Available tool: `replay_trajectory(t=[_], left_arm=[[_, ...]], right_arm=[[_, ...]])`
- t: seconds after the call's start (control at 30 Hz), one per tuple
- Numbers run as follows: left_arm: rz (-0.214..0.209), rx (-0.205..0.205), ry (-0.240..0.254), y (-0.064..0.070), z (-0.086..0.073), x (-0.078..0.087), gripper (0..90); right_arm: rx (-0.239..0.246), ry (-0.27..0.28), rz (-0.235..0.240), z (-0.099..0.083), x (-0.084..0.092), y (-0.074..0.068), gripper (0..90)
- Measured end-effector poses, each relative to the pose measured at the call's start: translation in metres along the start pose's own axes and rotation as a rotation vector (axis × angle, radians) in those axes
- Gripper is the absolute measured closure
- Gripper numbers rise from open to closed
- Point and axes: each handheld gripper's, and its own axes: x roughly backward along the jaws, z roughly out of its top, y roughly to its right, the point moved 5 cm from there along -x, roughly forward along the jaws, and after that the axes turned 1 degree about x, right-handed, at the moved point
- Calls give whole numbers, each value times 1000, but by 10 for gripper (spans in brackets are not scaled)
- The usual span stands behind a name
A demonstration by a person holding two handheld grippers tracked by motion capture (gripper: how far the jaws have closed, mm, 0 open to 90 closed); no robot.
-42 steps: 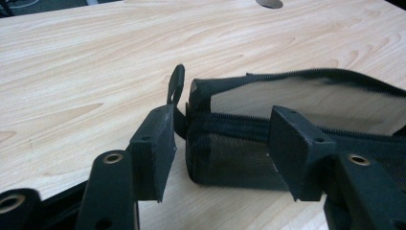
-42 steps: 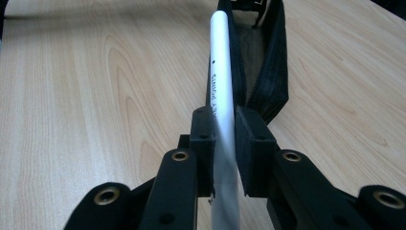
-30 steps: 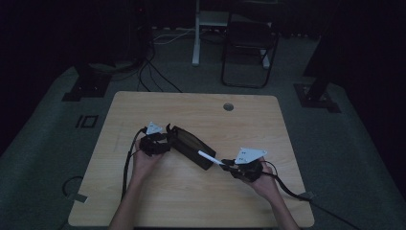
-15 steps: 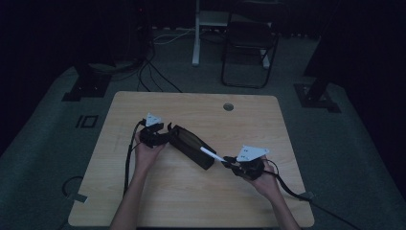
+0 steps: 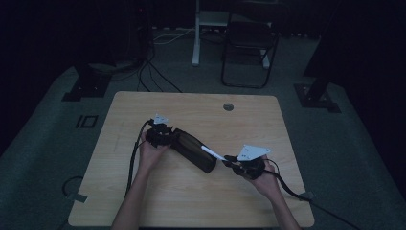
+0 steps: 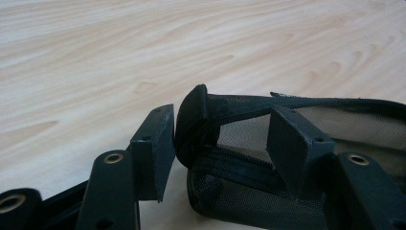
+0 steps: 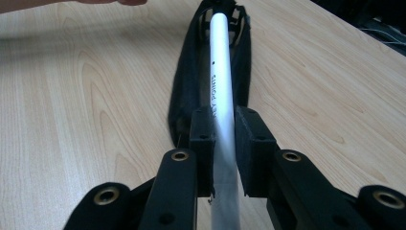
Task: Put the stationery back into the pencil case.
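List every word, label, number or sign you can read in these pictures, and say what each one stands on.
"EY POINTS": black print running along the white pen clamped in the right gripper; the start of the wording is hidden behind the jaws, so the first letters cannot be told.
The black mesh pencil pouch has a small pale tag at its zip edge, too small to read.
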Motion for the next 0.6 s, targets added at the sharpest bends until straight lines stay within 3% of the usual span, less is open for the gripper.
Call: replay_trajectory(t=[0.17,0.3,0.43,0.47,0.6], left_arm=[[-27,5,2,23,-12,5,438],[-29,-28,11,40,-14,11,408],[-21,-41,49,44,-10,21,376],[-16,-44,74,45,-8,29,376],[-15,-59,100,47,-13,45,376]], right_arm=[[-5,1,-9,0,1,1,785],[-14,-1,-18,1,2,2,784],[-18,-1,-34,4,6,3,784],[-21,2,-40,6,7,3,784],[-28,16,-54,12,10,4,785]])
